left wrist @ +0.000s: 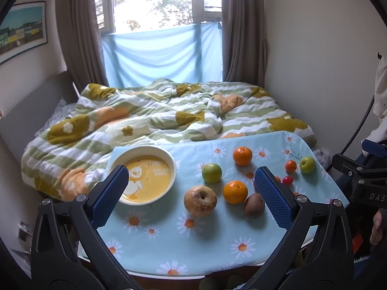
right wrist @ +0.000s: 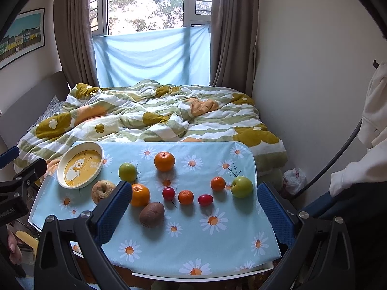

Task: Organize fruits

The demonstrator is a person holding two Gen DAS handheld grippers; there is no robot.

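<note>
Fruit lies loose on a daisy-print cloth over a small table. A yellow bowl with a duck picture sits empty at the left. Near it are a wrinkled brown apple, a green apple, two oranges, a kiwi, two small mandarins, two red cherry-size fruits and another green apple. My left gripper and right gripper both hover open above the table's near edge, holding nothing.
A bed with a green-striped flowered quilt lies right behind the table, under a curtained window. A white wall runs along the right. A person's white sleeve shows at the far right, and a plastic bag sits on the floor beside the bed.
</note>
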